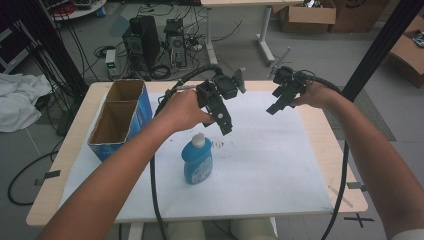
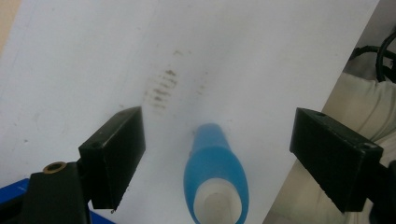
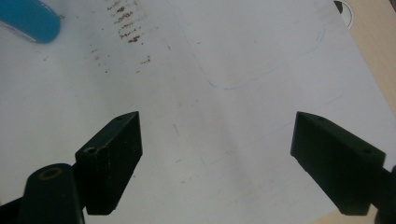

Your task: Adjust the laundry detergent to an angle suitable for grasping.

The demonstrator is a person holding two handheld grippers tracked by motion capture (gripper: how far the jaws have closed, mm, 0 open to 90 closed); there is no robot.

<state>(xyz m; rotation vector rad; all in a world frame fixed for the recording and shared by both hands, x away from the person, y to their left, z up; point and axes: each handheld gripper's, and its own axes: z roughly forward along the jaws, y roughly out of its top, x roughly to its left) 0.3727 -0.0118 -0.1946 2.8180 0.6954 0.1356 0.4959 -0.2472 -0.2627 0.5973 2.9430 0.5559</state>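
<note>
A blue bottle [image 1: 197, 159] with a white cap stands upright on the white sheet [image 1: 270, 165], left of centre. My left gripper [image 1: 224, 125] hangs just above and right of its cap, jaws wide open. In the left gripper view the blue bottle [image 2: 215, 179] sits below and between the open jaws of the left gripper [image 2: 215, 158], apart from both. My right gripper [image 1: 274, 107] hovers over the sheet's far right part, open and empty. The right gripper view looks past the wide jaws of the right gripper [image 3: 215, 163] at bare sheet, with the blue bottle [image 3: 30, 21] at top left.
A blue-sided open cardboard box [image 1: 120, 117] stands on the table's left part. Brown smudges [image 1: 220, 145] mark the sheet near the bottle. Computers and cables [image 1: 150, 45] lie on the floor beyond the table; a black post [image 1: 380, 45] rises at the right.
</note>
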